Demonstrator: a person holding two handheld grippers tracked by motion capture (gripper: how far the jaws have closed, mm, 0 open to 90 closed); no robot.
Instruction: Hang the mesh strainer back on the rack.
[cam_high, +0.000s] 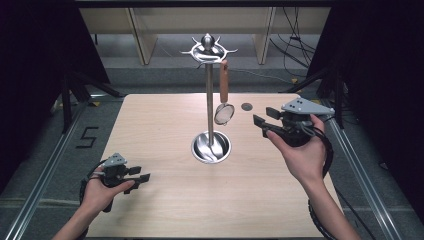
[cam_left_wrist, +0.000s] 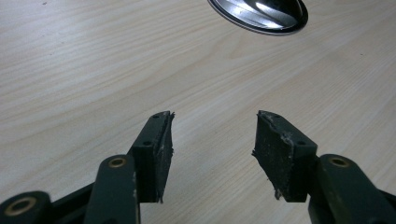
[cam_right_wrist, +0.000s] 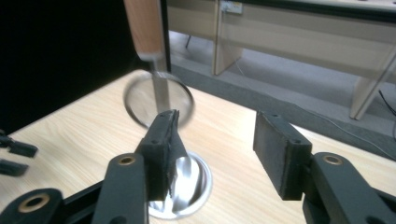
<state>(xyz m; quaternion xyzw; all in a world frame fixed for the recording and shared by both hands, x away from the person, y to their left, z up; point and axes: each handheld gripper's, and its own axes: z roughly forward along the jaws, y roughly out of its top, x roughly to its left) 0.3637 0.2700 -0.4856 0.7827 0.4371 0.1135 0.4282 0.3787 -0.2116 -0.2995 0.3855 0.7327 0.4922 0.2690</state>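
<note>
Pale wood makes up the table (cam_high: 165, 200), and near its middle stands a steel rack (cam_high: 210, 100) on a round dished base (cam_high: 211, 147). From one of the hooks at its top hangs a strainer (cam_high: 224, 107) with a brown wooden handle, its mesh bowl dangling clear of the table, just at 3 o'clock from the pole.

The right gripper (cam_high: 264, 120) is held up at about 3 o'clock from the strainer, near it but not touching, jaws parted and holding nothing. In the right gripper view the strainer (cam_right_wrist: 156, 95) hangs ahead, partly behind the left-hand jaw, with the base (cam_right_wrist: 198, 186) below.

The left gripper (cam_high: 141, 174) sits low at about 7 o'clock from the base, well apart from it, jaws spread and empty. A small dark disc (cam_high: 246, 106) lies on the table between strainer and right gripper.
</note>
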